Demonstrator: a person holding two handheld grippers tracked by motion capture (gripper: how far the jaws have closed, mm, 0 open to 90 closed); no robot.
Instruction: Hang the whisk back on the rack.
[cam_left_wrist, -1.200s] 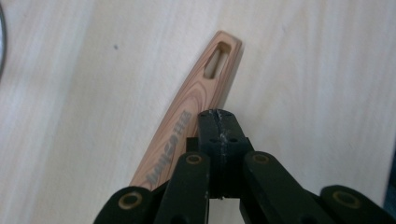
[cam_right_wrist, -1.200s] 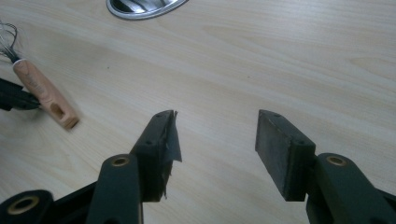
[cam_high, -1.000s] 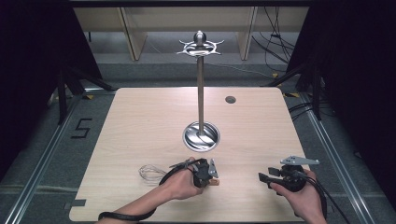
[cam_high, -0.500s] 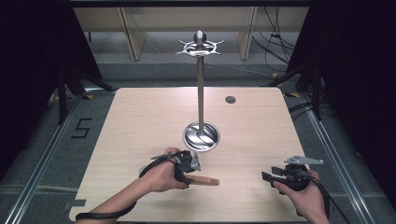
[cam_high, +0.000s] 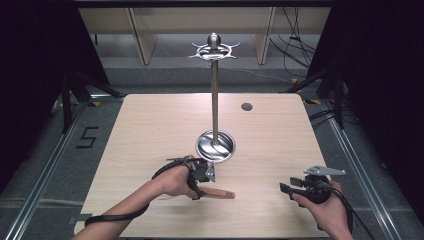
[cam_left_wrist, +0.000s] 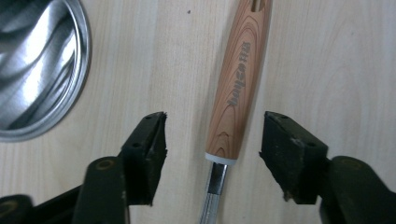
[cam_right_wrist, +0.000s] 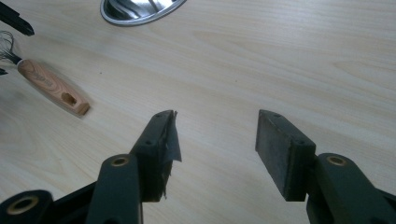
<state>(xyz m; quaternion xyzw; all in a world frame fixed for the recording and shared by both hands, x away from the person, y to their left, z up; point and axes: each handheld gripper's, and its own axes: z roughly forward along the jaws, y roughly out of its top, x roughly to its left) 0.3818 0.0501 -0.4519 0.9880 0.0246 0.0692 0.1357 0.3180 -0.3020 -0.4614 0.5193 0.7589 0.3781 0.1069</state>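
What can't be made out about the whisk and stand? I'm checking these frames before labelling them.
- Whisk: its wire head is cut off by the left gripper view's bottom edge, and hidden by the person's left hand in the high view.
- Stand: its hooks are too small in the high view to tell their shape.

Both claws (cam_high: 212, 172) (cam_high: 286, 188) open

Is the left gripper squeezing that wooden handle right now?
No, in the left gripper view the wooden handle lies on the table between the left gripper's open jaws, with a gap on each side.
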